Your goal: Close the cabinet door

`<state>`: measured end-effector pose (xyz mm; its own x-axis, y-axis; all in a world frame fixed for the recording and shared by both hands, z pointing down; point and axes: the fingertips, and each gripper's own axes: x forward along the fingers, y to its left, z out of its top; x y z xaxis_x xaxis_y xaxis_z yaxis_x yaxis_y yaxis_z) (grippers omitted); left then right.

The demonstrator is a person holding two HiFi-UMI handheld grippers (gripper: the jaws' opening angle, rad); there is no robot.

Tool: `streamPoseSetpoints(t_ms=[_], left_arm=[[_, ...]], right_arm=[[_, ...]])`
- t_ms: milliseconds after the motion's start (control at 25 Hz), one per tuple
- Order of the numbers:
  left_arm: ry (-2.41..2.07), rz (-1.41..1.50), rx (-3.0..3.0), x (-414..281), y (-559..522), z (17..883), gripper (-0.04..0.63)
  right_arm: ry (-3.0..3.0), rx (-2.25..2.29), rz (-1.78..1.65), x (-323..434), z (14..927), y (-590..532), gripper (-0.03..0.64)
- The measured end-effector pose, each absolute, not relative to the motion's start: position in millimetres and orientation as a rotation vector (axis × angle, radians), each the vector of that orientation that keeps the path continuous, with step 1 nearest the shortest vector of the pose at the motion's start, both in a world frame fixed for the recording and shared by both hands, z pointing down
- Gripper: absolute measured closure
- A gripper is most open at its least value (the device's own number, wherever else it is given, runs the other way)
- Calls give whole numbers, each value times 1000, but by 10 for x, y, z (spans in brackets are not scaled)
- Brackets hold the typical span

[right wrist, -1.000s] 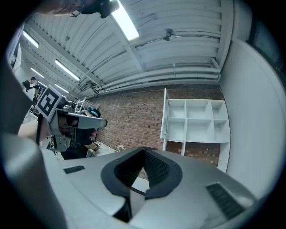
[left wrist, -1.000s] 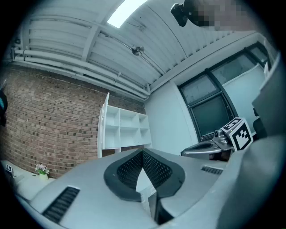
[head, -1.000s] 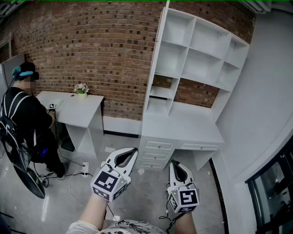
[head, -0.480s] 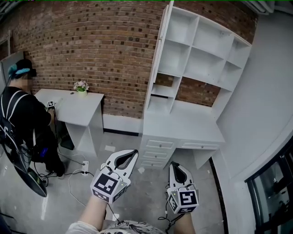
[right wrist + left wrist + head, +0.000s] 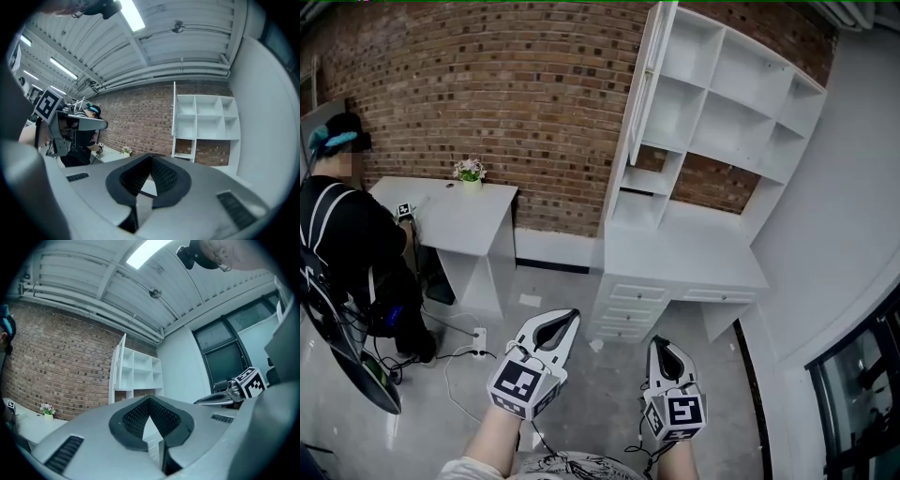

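The white shelf cabinet point(image 5: 722, 103) stands against the brick wall above a white desk top point(image 5: 684, 253). Its tall narrow door point(image 5: 645, 89) hangs open at the cabinet's left side and shows edge-on; the same door point(image 5: 119, 369) appears in the left gripper view, and as a thin edge point(image 5: 174, 117) in the right gripper view. My left gripper point(image 5: 570, 317) and right gripper point(image 5: 660, 343) are held low over the floor, well short of the cabinet. Both point toward it, shut and with nothing in them.
A person in black point(image 5: 347, 234) stands at a small white desk point(image 5: 455, 211) with a flower pot point(image 5: 470, 171) on the left. Cables and a power strip point(image 5: 474, 352) lie on the floor. Drawers point(image 5: 628, 309) sit under the desk top. A dark window point(image 5: 862, 375) is at the right.
Both grippers sit lower in the head view than a second ago. The view has shifted, so the cabinet and its door lie a little further right. The jaws look the same.
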<state>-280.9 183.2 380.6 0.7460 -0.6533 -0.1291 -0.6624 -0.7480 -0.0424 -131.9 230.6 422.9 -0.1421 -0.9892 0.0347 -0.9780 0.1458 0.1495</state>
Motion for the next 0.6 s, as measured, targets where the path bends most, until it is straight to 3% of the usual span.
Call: streamPoseSetpoints(t_ms=[600], left_arm=[[1155,91,-2836,-2429,1203,4131,583]], right_arm=[[-2306,1871,-154,-997,4519,1550,609]])
